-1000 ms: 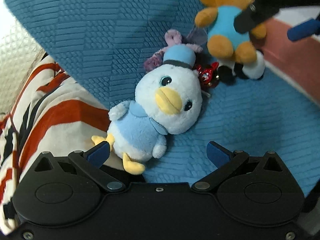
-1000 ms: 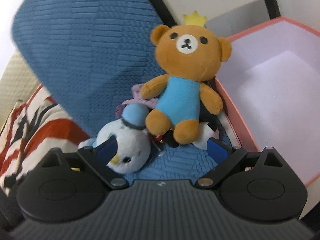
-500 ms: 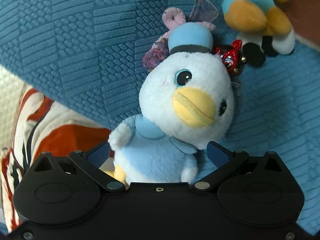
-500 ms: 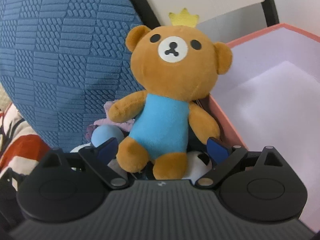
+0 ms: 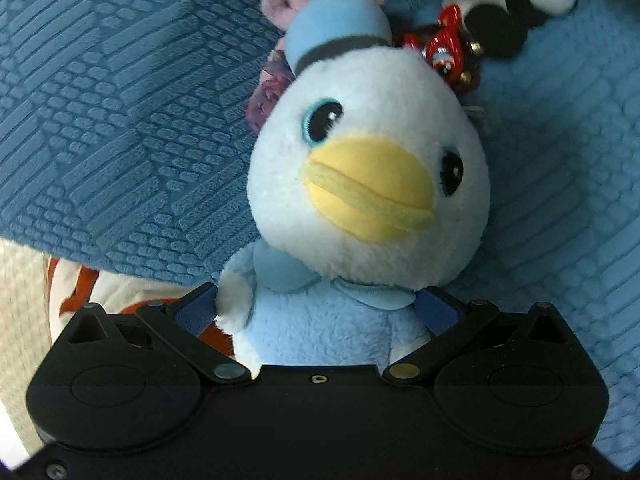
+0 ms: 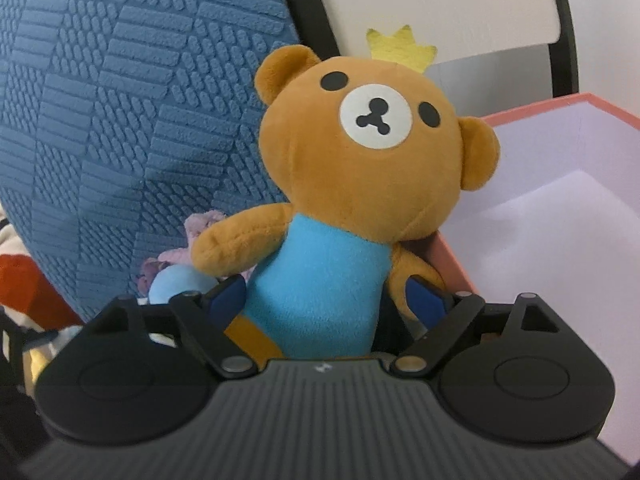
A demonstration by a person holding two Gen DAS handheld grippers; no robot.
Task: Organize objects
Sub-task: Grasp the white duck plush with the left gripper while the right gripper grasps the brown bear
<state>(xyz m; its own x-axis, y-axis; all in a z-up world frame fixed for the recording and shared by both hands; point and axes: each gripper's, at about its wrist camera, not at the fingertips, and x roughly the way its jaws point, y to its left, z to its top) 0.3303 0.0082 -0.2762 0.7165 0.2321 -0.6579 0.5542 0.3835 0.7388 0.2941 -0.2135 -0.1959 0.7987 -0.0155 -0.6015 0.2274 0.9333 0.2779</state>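
Left claw (image 5: 316, 312) spread wide around the duck plush (image 5: 368, 184) – blue pads flank its light-blue body, the near pad just touching a wing, no squeeze visible. Duck lies on the blue textured cushion (image 5: 120, 100), a red charm (image 5: 446, 50) beside its hat. Right claw (image 6: 326, 294) also released, fingers either side of the bear plush (image 6: 360, 168) at its blue torso – bear sits upright against the pink box (image 6: 560, 184), a yellow crown (image 6: 400, 50) behind its head.

Duck plush (image 5: 368, 184): lower body hidden behind left gripper (image 5: 316, 308). Bear plush (image 6: 352, 184): legs largely hidden behind right gripper (image 6: 326, 296); contact apparently indeterminate. Pink box (image 6: 560, 216): cut off at right edge.
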